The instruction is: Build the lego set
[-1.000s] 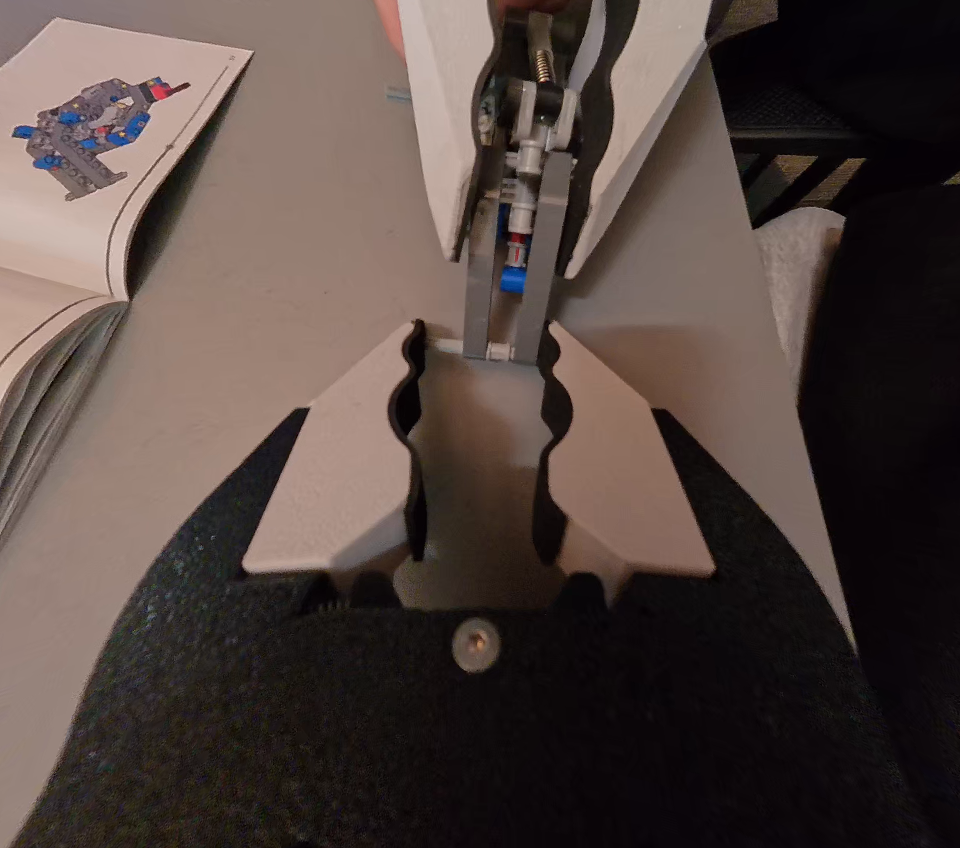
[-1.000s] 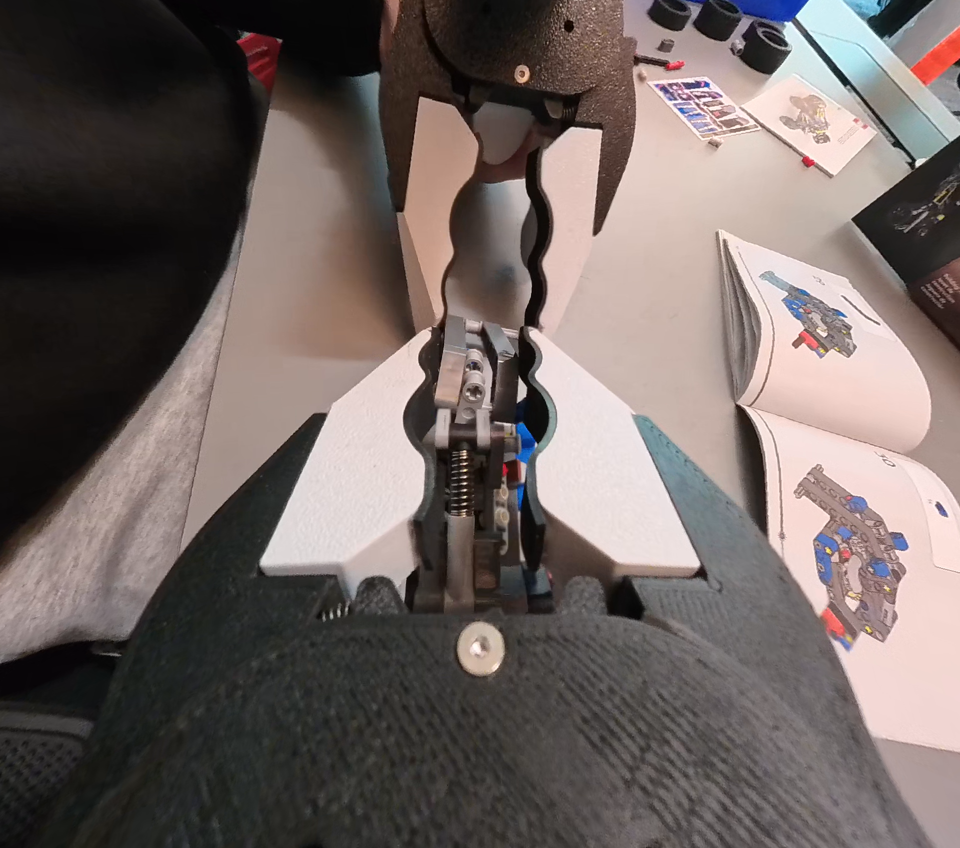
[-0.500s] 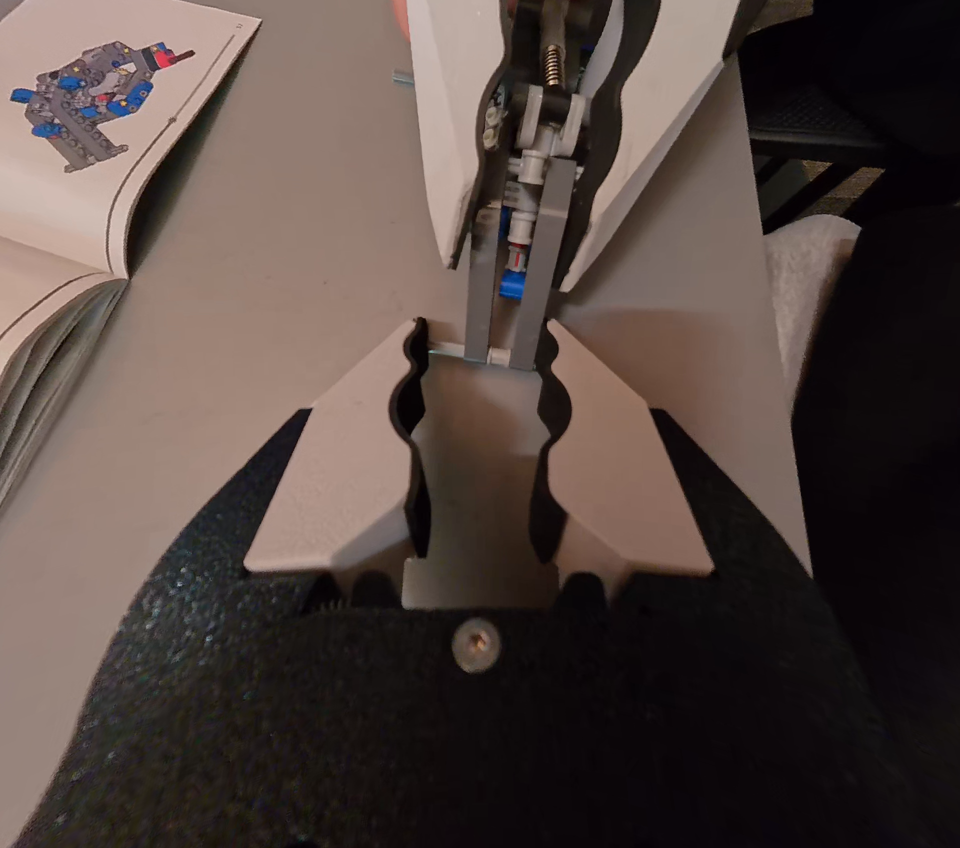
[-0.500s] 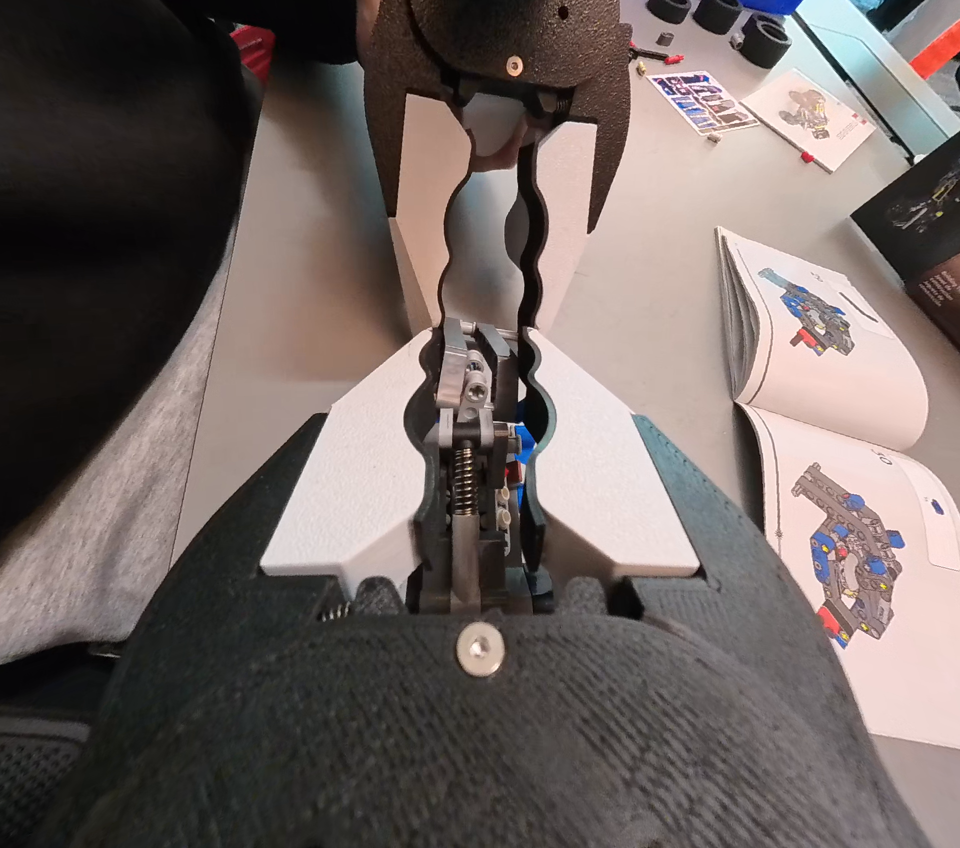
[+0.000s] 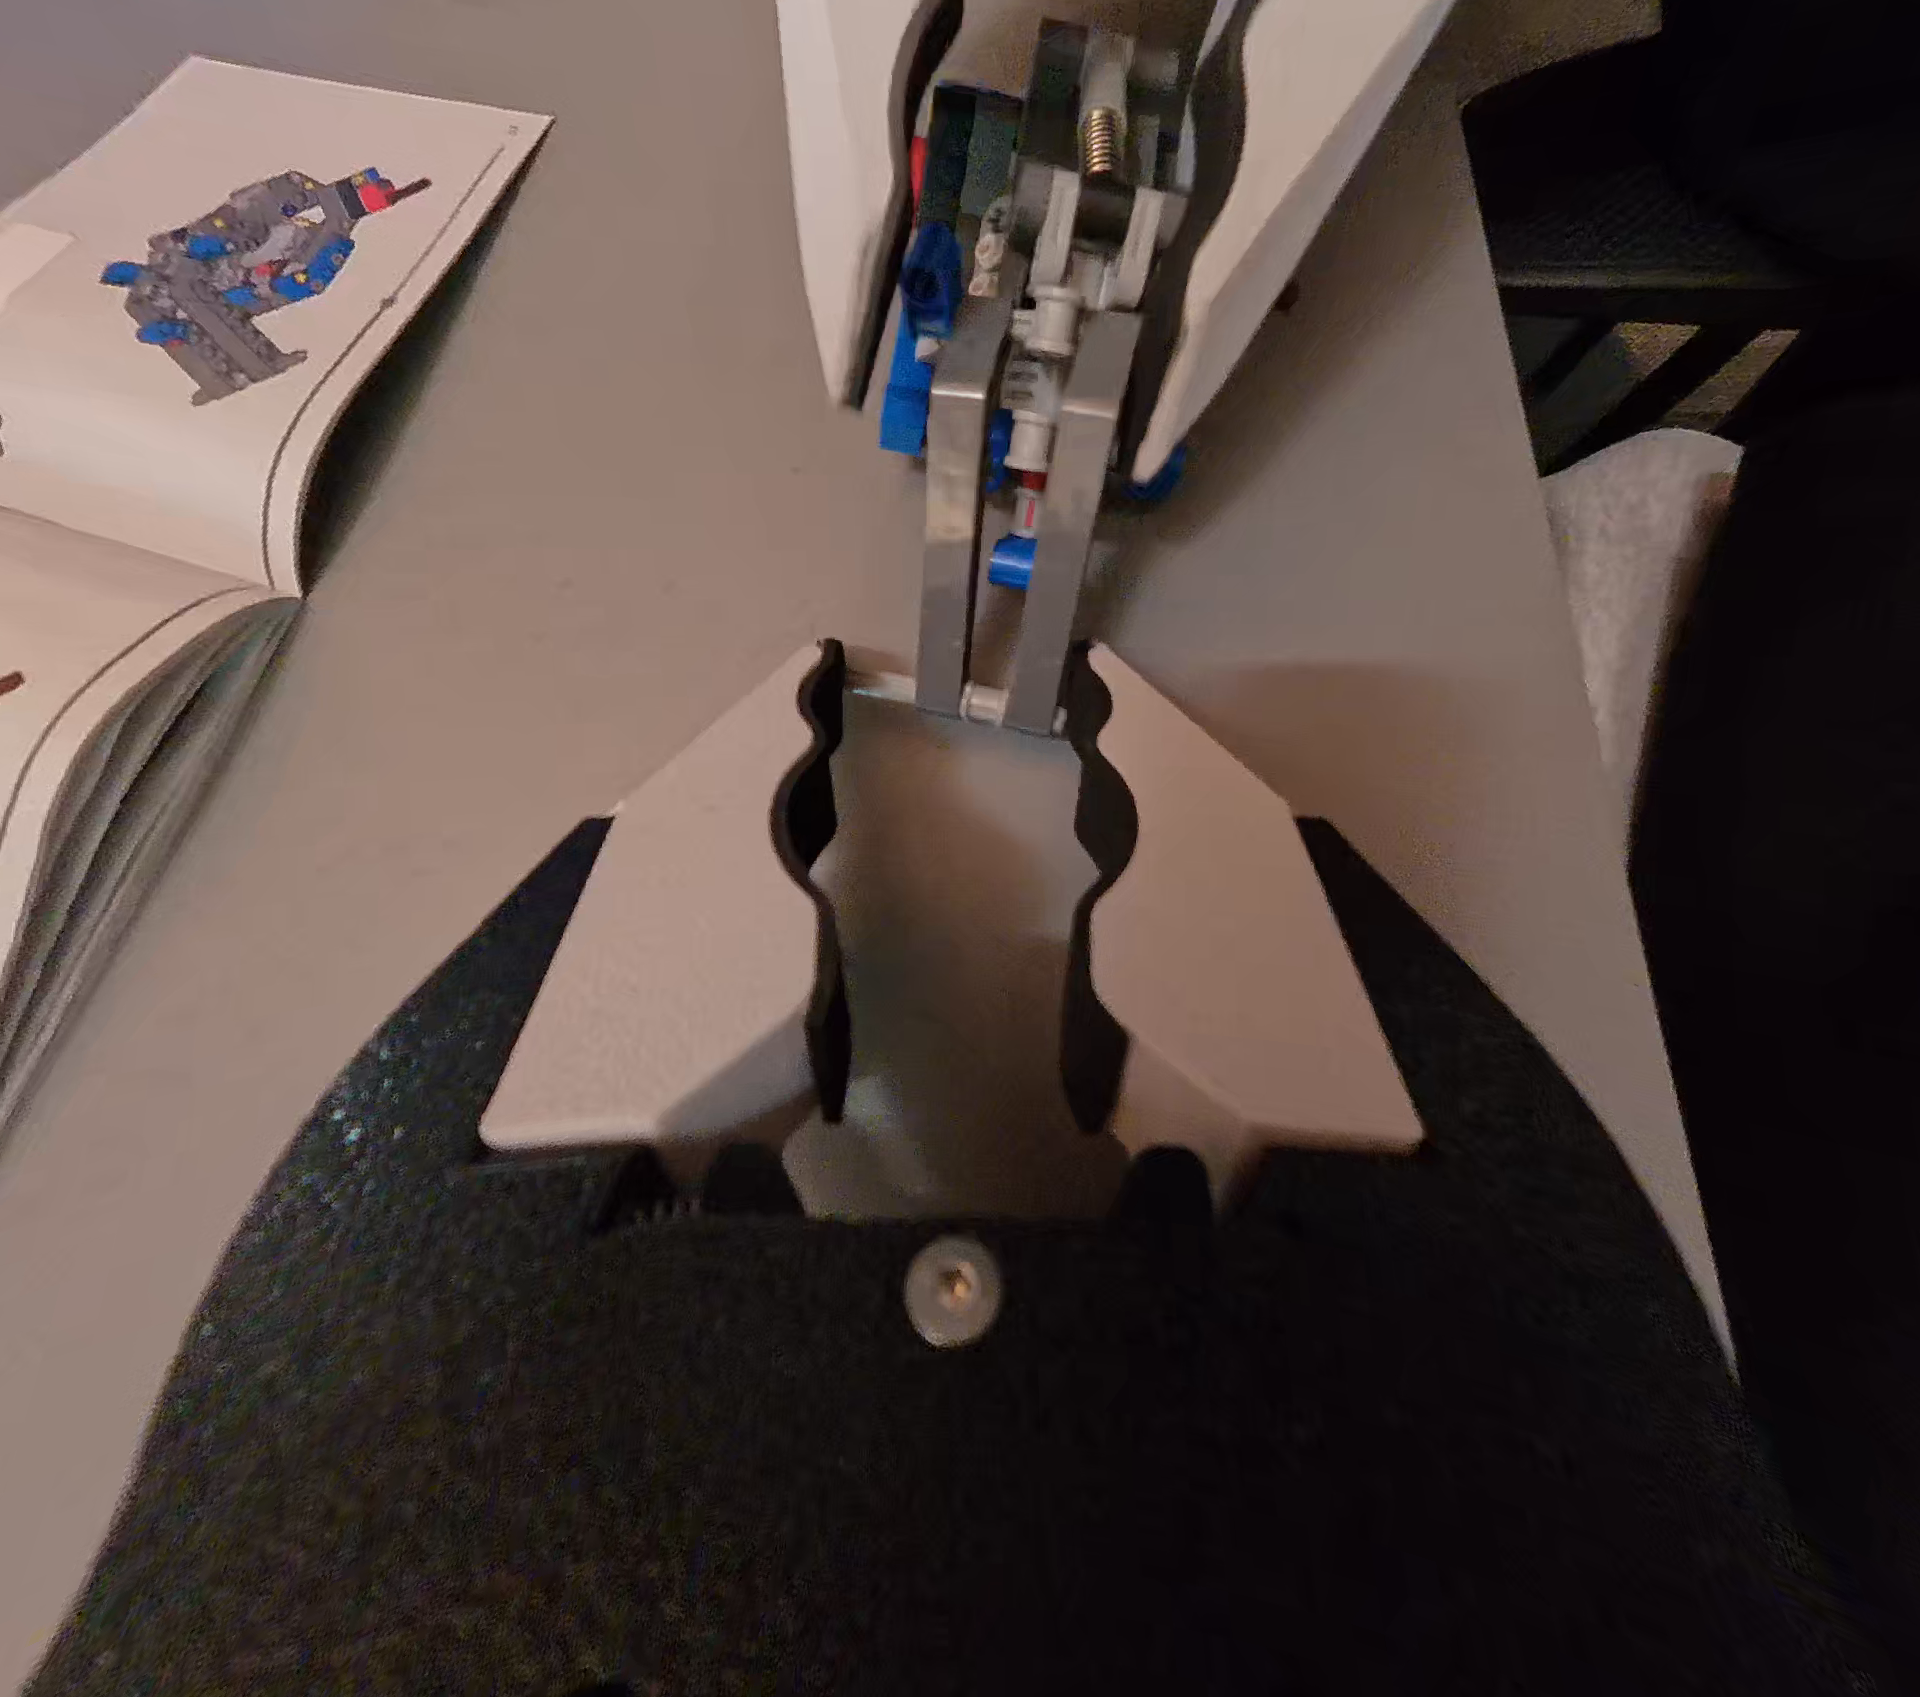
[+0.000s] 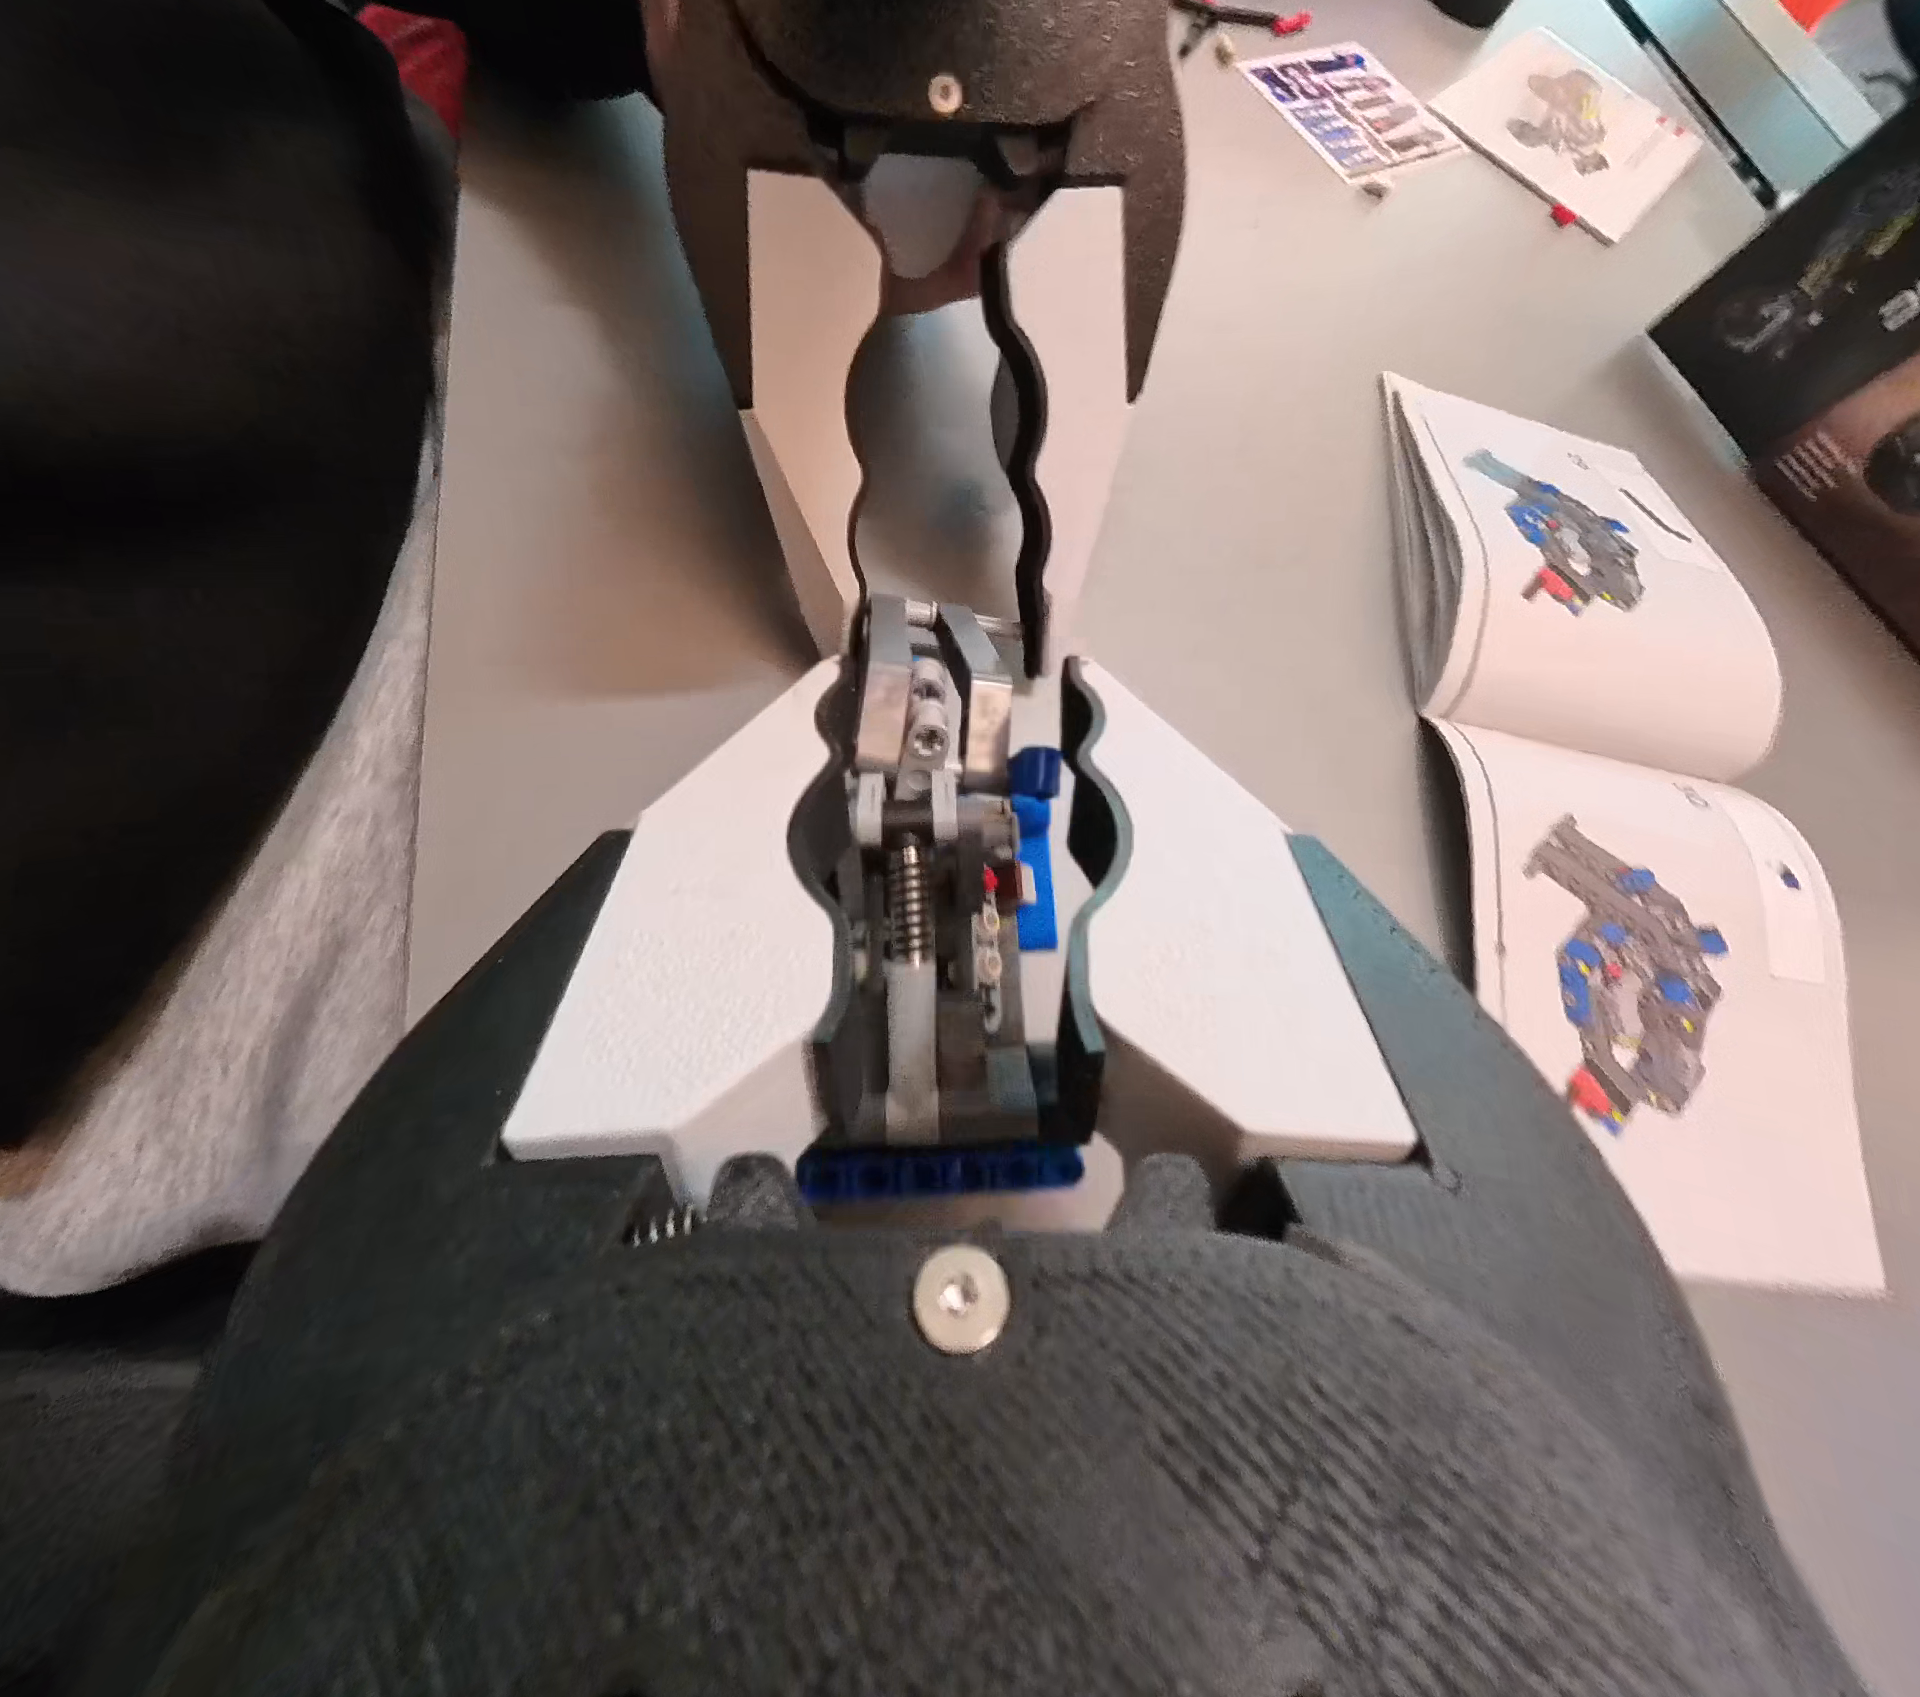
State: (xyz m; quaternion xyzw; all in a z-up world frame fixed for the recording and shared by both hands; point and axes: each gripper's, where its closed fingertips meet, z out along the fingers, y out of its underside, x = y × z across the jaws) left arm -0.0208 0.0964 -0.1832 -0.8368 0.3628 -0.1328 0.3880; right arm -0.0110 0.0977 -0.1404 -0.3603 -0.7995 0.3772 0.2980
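Left wrist view showed the brick assembly [image 5: 1039,400], grey beams with blue pins and a small spring, suspended above the grey surface [image 5: 623,504] and bridging the two tools. The left hand-held gripper [image 5: 956,671] was closed on the near end of the assembly. The two beam tips sat against one pad, and a thin cross-axle reached out to the other fingertip [image 5: 831,671].

The right hand-held gripper [image 6: 956,681] enclosed the far, spring end but stood open. A gap showed between one pad and the assembly, and only a blue pin lay near that pad.

Hazards, as judged:
- The assembly appeared to be carried by a narrow tip hold alone, so it could pivot on the axle and sag or drop to the surface.
- Pressure along the thin axle could push it through the beams or spring them apart.
- Any movement of the open tool could catch the protruding blue pins or the spring and dislodge them.

An open instruction booklet [image 5: 312,193] lay on the surface, well apart from the assembly.
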